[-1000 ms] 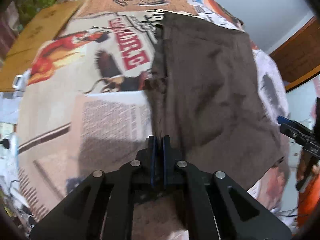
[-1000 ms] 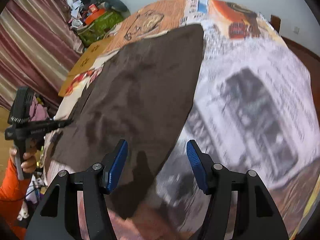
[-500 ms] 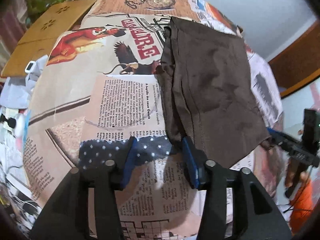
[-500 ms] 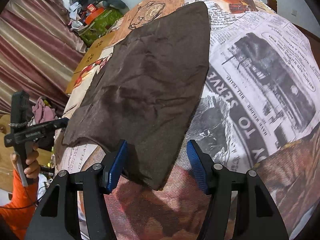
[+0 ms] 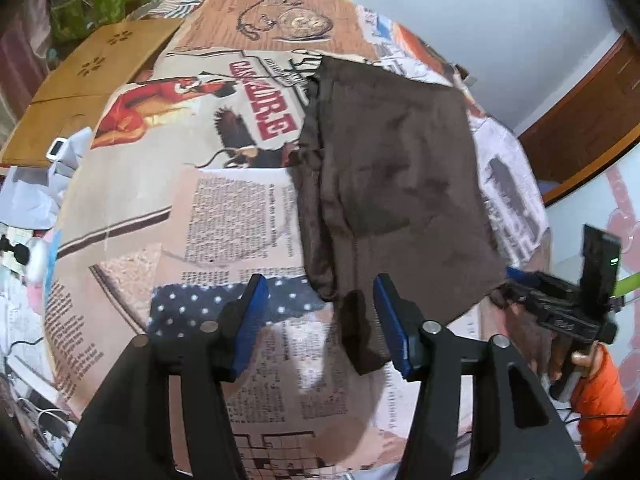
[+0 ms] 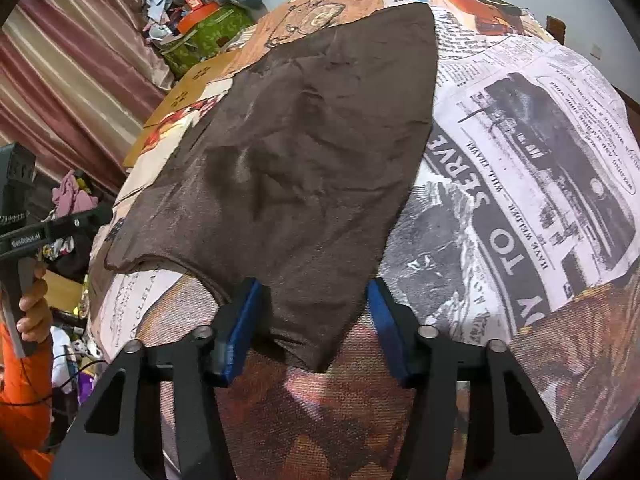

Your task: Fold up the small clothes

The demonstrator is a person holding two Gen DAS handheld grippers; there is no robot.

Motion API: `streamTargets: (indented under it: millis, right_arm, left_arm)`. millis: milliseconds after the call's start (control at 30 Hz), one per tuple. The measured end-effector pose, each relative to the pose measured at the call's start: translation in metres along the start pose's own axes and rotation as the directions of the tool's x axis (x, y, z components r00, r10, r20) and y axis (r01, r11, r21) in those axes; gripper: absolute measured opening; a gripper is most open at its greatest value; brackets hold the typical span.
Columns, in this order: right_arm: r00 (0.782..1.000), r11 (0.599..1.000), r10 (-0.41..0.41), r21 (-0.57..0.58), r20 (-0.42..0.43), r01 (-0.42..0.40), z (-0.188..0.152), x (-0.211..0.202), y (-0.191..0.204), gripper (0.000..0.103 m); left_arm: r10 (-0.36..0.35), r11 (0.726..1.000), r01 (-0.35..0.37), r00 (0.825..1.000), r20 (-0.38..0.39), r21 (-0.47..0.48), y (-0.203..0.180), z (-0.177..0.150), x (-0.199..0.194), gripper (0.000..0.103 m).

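Brown garment (image 6: 304,160) lies flat; right gripper (image 6: 314,320) fingers (blue-padded) straddle its corner.

Count of items in view, by kind.

Brown garments (image 5: 400,184): one, lying flat on the printed bedspread (image 5: 224,216); the same single piece shows in the right wrist view (image 6: 288,168).

Bedspreads: one, newspaper-print.

Handheld grippers: two. Left gripper (image 5: 318,320), with two blue-padded fingers (image 5: 250,320) spread apart. Right gripper (image 6: 314,324), likewise two blue fingers (image 6: 240,328) spread apart.

Hands: two, one per gripper handle; left hand (image 6: 30,312) and right hand (image 5: 560,356), each with an orange sleeve.

Cardboard sheets (image 5: 84,80): one, beside the bed.

Green boxes (image 6: 204,38): one, with a pile of clutter on top; items in the pile too jumbled to count.
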State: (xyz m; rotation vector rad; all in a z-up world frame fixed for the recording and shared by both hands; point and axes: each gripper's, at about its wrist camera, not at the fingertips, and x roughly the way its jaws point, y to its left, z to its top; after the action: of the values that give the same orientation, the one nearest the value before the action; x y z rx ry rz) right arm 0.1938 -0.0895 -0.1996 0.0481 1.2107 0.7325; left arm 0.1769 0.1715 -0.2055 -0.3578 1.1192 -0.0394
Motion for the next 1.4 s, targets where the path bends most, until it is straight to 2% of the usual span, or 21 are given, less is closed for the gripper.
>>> streamTargets:
  millis: [167, 200, 333, 367, 400, 433, 467, 500, 567, 700, 833, 967, 1100, 1400]
  right_arm:
    - [1.0, 1.0, 0.008, 0.024, 0.016, -0.008, -0.001, 0.003, -0.001, 0.022]
    - [1.0, 1.0, 0.006, 0.025, 0.019, -0.007, -0.002, 0.002, -0.001, 0.02]
    - [1.0, 1.0, 0.015, 0.017, 0.026, -0.016, -0.004, 0.0, 0.001, 0.011]
    - [1.0, 1.0, 0.015, 0.012, 0.027, -0.016, -0.003, 0.0, 0.001, 0.01]
    - [0.999, 1.0, 0.017, 0.005, 0.029, -0.017, -0.003, -0.001, 0.002, 0.009]
    - [0.999, 1.0, 0.018, 0.0, 0.03, -0.018, -0.003, -0.002, 0.003, 0.008]
    - [0.999, 1.0, 0.019, -0.003, 0.031, -0.019, -0.003, -0.002, 0.003, 0.008]
    - [0.999, 1.0, 0.024, -0.003, 0.033, -0.023, -0.003, -0.003, 0.002, 0.007]
    - [0.999, 0.999, 0.032, 0.004, 0.034, -0.033, -0.004, -0.004, 0.002, 0.007]
    - [0.998, 0.999, 0.05, 0.011, 0.046, -0.05, -0.004, -0.012, -0.001, 0.006]
    - [0.996, 0.998, 0.061, 0.007, 0.069, -0.062, 0.002, -0.021, 0.0, 0.006]
    - [0.992, 0.997, 0.072, -0.007, 0.105, -0.071, 0.012, -0.032, 0.001, 0.006]
    - [0.986, 0.997, 0.08, -0.021, 0.147, -0.077, 0.028, -0.044, 0.002, 0.006]
    - [0.963, 0.997, 0.074, -0.035, 0.258, -0.068, 0.083, -0.061, -0.011, 0.005]
  left_arm:
    - [-0.064, 0.998, 0.062, 0.993, -0.104, -0.023, -0.002, -0.002, 0.026, 0.057]
    - [-0.068, 0.997, 0.065, 0.991, -0.116, -0.03, -0.002, -0.003, 0.031, 0.057]
    - [-0.088, 0.996, 0.085, 0.991, -0.097, -0.037, -0.003, -0.002, 0.039, 0.057]
    - [-0.114, 0.993, 0.111, 0.989, -0.094, -0.033, -0.004, -0.002, 0.04, 0.055]
    - [-0.138, 0.99, 0.135, 0.986, -0.091, -0.037, -0.005, -0.001, 0.043, 0.047]
    - [-0.132, 0.991, 0.128, 0.987, -0.096, -0.042, -0.007, 0.001, 0.046, 0.04]
    - [-0.112, 0.993, 0.108, 0.988, -0.102, -0.044, -0.007, 0.002, 0.048, 0.024]
    - [-0.111, 0.993, 0.107, 0.988, -0.108, -0.044, -0.008, 0.004, 0.05, 0.013]
    - [-0.118, 0.993, 0.113, 0.987, -0.114, -0.041, -0.01, 0.006, 0.049, 0.009]
    - [-0.062, 0.998, 0.065, 0.993, -0.1, 0.027, -0.02, 0.007, 0.039, 0.007]
    - [-0.078, 0.996, 0.081, 0.994, -0.08, 0.029, -0.025, 0.018, 0.023, 0.006]
    - [-0.136, 0.991, 0.137, 0.987, -0.081, 0.006, -0.028, 0.044, 0.012, 0.006]
    - [-0.113, 0.993, 0.115, 0.992, -0.047, 0.039, -0.039, 0.075, 0.008, 0.006]
    - [-0.13, 0.991, 0.128, 0.991, 0.033, 0.049, -0.053, 0.143, 0.012, 0.006]
